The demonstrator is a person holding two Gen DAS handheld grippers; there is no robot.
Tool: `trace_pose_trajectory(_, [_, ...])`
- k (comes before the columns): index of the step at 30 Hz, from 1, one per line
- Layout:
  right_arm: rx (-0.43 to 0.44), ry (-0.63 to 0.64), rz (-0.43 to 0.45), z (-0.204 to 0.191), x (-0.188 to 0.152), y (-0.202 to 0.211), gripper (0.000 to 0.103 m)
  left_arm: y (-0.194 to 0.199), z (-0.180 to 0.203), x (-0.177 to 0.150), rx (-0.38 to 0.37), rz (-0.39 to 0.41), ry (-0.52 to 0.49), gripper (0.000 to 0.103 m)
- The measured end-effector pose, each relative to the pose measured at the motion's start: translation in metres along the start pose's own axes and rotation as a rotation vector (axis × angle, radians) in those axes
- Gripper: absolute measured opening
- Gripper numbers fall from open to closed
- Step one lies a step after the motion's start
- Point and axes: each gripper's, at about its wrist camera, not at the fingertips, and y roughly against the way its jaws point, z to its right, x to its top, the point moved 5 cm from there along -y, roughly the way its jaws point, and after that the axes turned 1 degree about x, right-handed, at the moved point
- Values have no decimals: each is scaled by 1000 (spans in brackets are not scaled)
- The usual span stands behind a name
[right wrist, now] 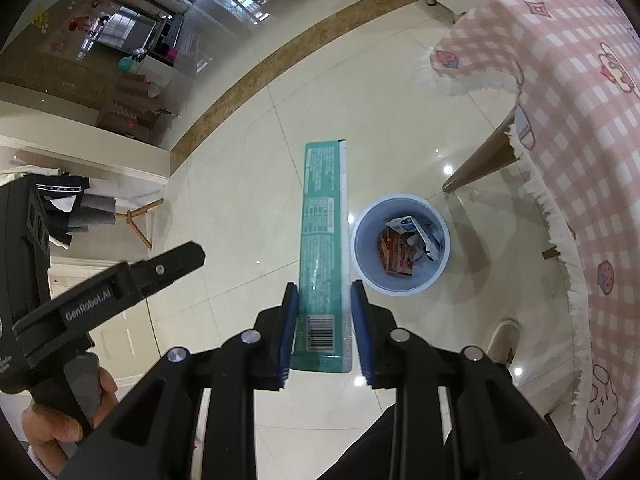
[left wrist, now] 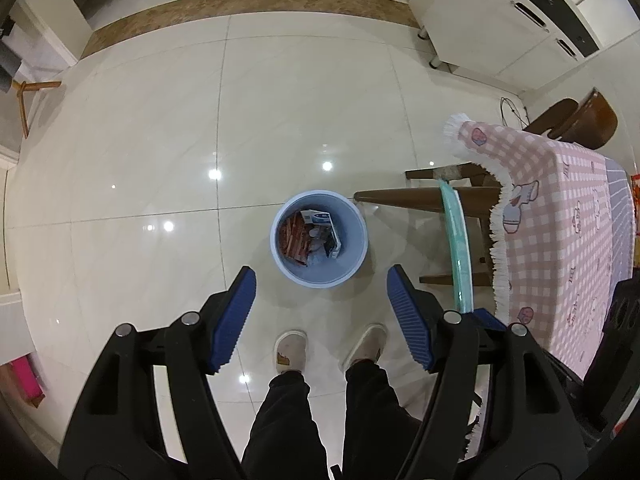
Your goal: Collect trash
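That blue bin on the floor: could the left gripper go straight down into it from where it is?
Probably yes. The left gripper is open and empty above the blue bin, with only bare floor tiles between them. The table and the green box lie off to one side.

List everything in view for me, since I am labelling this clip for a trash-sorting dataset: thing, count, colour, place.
bin: one, pale blue, on the floor by the table leg.
trash in bin: several pieces, red-brown and white-blue, inside.
long box: one, teal, clamped in the right gripper.
tablecloth: one, pink check, over the table.
cabinet: one, white, far right.
slippers: two, pale, on the floor.
left gripper: black, blue pads, open, empty.
right gripper: black, blue pads, shut on the box.
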Motion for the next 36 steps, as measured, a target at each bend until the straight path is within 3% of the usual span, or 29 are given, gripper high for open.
trace_pose_trajectory(6, [-7, -6, 25, -5, 10, -3, 29, 4, -12, -3, 20, 6, 16, 69])
trace_pose_trajectory(8, [-32, -9, 43, -3, 14, -5, 38, 6, -15, -5, 23, 10, 18, 69])
trace_pose_trajectory(10, [-50, -9, 59, -1, 16, -6, 56, 11, -16, -6, 26, 17, 15, 69])
trace_pose_trajectory(17, [-95, 25, 103, 3, 11, 18, 56, 34, -12, -9, 12, 60, -6, 69])
trace_pose_trajectory(27, [-188, 102, 287, -3, -24, 124, 57, 105, 46, -29, -34, 174, -156, 70])
trace_pose_trajectory(32, [-226, 160, 397, -7, -44, 186, 64, 165, 83, -56, -115, 328, -246, 77])
trace_pose_trajectory(36, [-260, 200, 508, -5, -67, 246, 69, 204, 111, -84, -138, 438, -307, 78])
